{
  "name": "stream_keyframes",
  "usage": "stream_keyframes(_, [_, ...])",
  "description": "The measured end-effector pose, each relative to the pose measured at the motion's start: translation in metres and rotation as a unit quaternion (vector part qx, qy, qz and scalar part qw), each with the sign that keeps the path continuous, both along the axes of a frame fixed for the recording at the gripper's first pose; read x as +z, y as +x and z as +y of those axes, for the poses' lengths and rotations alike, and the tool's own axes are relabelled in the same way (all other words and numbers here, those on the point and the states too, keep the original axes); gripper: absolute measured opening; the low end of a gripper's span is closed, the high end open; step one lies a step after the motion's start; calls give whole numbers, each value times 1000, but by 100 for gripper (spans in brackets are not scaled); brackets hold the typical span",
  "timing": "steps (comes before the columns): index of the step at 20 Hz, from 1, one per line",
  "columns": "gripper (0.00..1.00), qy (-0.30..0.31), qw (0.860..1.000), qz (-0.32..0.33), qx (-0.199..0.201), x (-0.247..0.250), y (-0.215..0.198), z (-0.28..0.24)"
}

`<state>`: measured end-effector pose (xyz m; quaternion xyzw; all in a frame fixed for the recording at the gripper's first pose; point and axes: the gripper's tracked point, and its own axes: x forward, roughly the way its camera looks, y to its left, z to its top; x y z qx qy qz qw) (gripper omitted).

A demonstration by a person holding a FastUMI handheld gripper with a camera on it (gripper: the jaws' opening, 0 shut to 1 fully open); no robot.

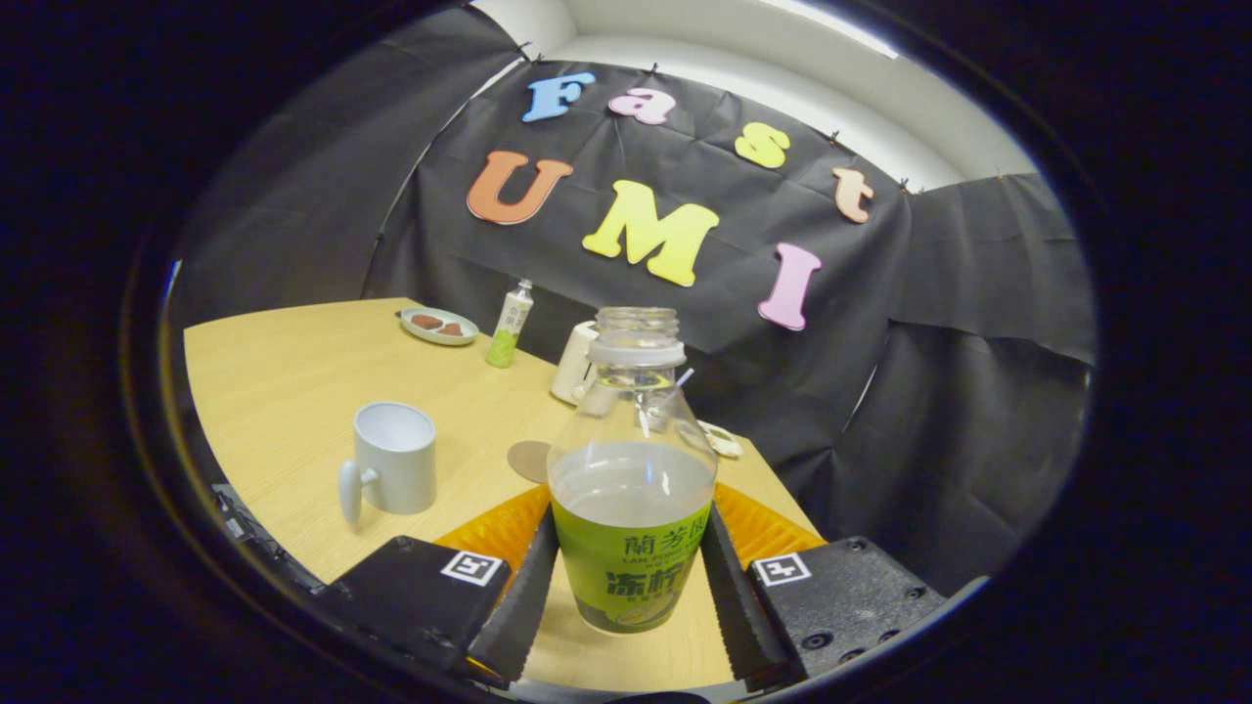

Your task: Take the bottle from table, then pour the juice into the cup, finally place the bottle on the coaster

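Pale wood table, black cloth wall behind. Bottle stands upright between the gripper fingers, cap off, neck open, juice filling roughly the lower half. Both fingers lie against the labelled lower body, one on each side; jaws closed partway to the bottle's width and pressing on it, as far as I can judge. Whether its base rests on the table or is just clear of it I cannot tell.

Handling, judged: thin clear plastic, light, will dent under a hard squeeze; label sleeve may be slick. Low hold on the label band looks sound. Open neck means any tilt spills.

Cup stands left of the fingers, handle toward the viewer, mouth up. Coaster lies just behind the bottle, partly hidden by it.

Further back: a second bottle, a plate beside it, a cream toaster. None stands between bottle and cup.
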<state>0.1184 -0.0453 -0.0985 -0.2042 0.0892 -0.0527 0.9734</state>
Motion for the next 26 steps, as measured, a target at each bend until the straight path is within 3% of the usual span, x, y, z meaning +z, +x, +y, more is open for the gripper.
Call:
stream_keyframes(9, [79,-97,993,40,-54,-12,19,5])
stream_keyframes(15, [79,-139,987,54,-57,-16,29,15])
stream_keyframes(17, [79,-196,978,42,-63,-8,36,16])
stream_keyframes(21, [79,-318,945,5,-73,5,48,13])
stream_keyframes(26, [79,-352,934,2,-68,6,53,15])
